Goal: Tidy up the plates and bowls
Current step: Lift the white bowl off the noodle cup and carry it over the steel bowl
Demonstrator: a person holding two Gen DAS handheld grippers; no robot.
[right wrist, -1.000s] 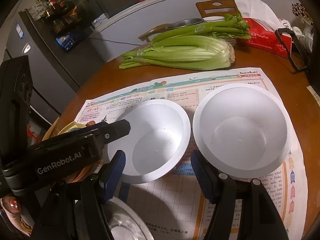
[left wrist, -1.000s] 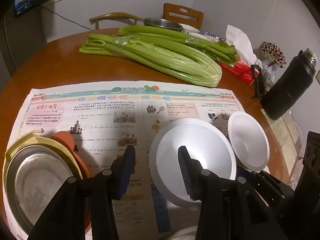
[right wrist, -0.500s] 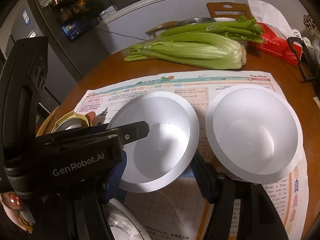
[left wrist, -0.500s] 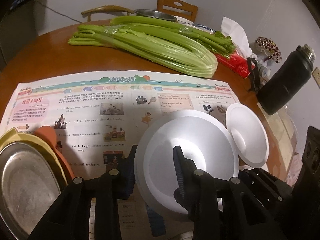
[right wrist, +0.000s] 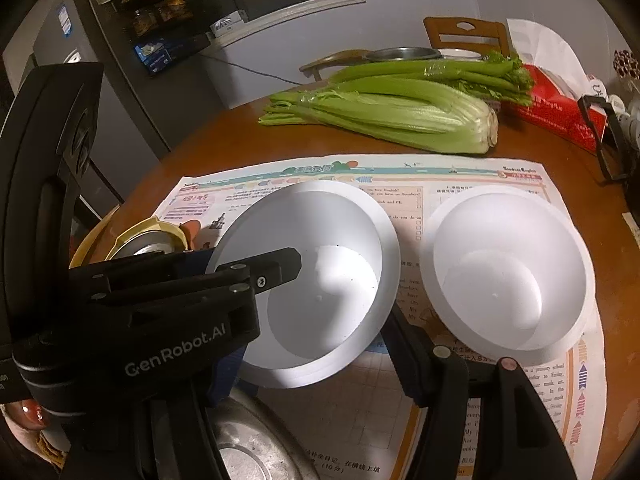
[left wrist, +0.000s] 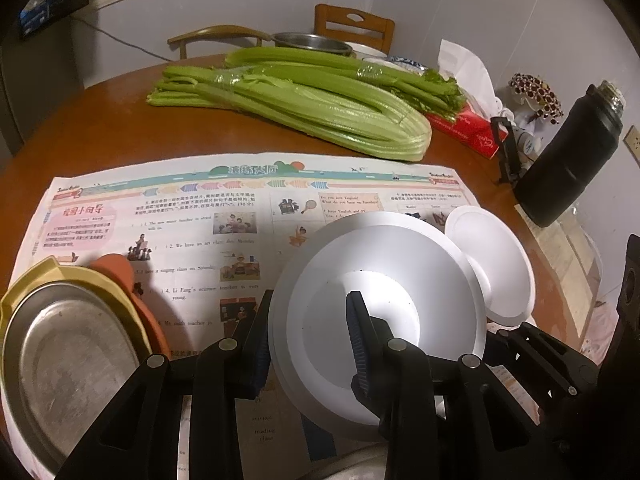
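With our left gripper [left wrist: 308, 344] clenched on the near rim of the tilted white foam bowl [left wrist: 380, 312] and our right gripper [right wrist: 320, 344] released, nesting it into the right-hand white foam bowl [right wrist: 508, 268] presumably follows.

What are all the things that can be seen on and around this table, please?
printed sheet: one, colourful, table centre
white bowls: two, white; one on sheet, one in left claw
metal plates: two, silver; one in yellow tray, one nearest
orange dish: one, orange, beside tray
celery: two bunches, green, beyond sheet
tissue box: one, red, right of celery
bottle: one, black, far right
chairs: two, wooden, behind table
left claw: one, black, shut on bowl rim
right claw: one, black, open, near bowls
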